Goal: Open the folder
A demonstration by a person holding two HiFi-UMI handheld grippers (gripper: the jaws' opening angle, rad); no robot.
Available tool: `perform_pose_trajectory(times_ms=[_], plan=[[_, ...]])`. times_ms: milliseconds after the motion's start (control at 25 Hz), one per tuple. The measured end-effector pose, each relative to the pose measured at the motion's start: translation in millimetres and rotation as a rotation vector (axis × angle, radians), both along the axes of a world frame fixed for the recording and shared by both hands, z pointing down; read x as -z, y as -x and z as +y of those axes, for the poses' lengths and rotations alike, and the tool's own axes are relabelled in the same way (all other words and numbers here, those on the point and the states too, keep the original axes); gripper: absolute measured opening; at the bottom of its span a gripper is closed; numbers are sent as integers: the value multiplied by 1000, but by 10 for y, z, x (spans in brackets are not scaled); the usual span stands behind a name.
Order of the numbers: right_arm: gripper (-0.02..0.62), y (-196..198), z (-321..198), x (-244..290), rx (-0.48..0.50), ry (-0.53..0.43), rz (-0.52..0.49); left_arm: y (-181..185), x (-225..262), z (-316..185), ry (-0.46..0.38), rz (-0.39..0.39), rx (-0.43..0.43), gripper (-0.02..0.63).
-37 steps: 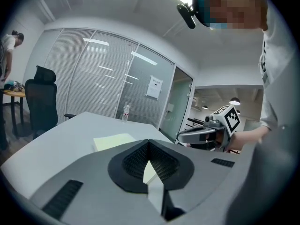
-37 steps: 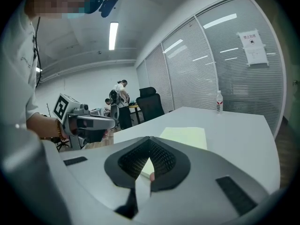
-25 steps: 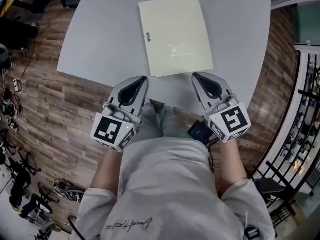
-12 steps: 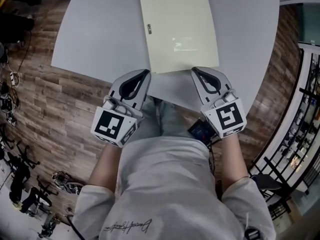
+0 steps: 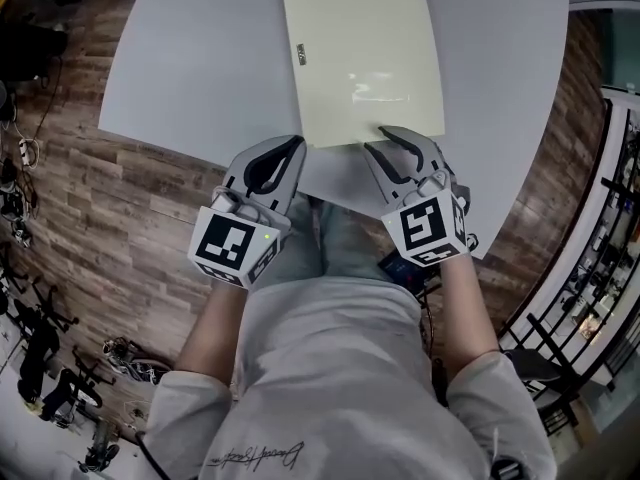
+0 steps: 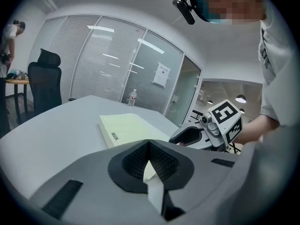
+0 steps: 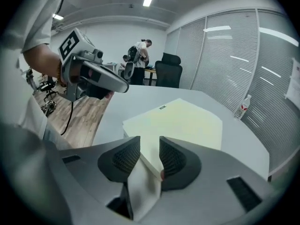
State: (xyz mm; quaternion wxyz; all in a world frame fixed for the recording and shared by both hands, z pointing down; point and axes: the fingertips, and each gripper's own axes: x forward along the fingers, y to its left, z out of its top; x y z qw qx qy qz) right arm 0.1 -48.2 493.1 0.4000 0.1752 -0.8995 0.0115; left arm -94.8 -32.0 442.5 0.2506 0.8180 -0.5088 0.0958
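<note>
A pale yellow folder lies shut and flat on the grey table, with a small dark label at its left edge. My right gripper is at the folder's near edge, towards its right corner. Its jaws have just been opening and now stand open. In the right gripper view the folder's near corner lies in the gap of the right gripper, not pinched. My left gripper is shut and empty over the table's near edge, left of the folder. The left gripper points at the folder.
The table's near edge runs just under both grippers, with wood floor to the left. A water bottle stands at the far side of the table. An office chair and a person are behind it. A railing is at the right.
Both grippers have come down towards the table. The right one has rolled, opened its jaws and moved up to the folder's near edge. The left one stays shut.
</note>
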Motion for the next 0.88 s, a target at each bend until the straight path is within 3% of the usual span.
perform_pose_trajectory(times_ms=[120, 440, 720, 880], plan=[[177, 11, 59, -115, 38, 0, 61, 9, -72, 23, 15, -1, 9, 8], [224, 77, 117, -302, 159, -116, 193, 14, -310, 56, 63, -2, 18, 8], [231, 184, 172, -409, 250, -183, 234, 51, -391, 55, 80, 2, 25, 8], [230, 231, 137, -469, 252, -249, 254, 49, -431, 59, 87, 8, 27, 8]])
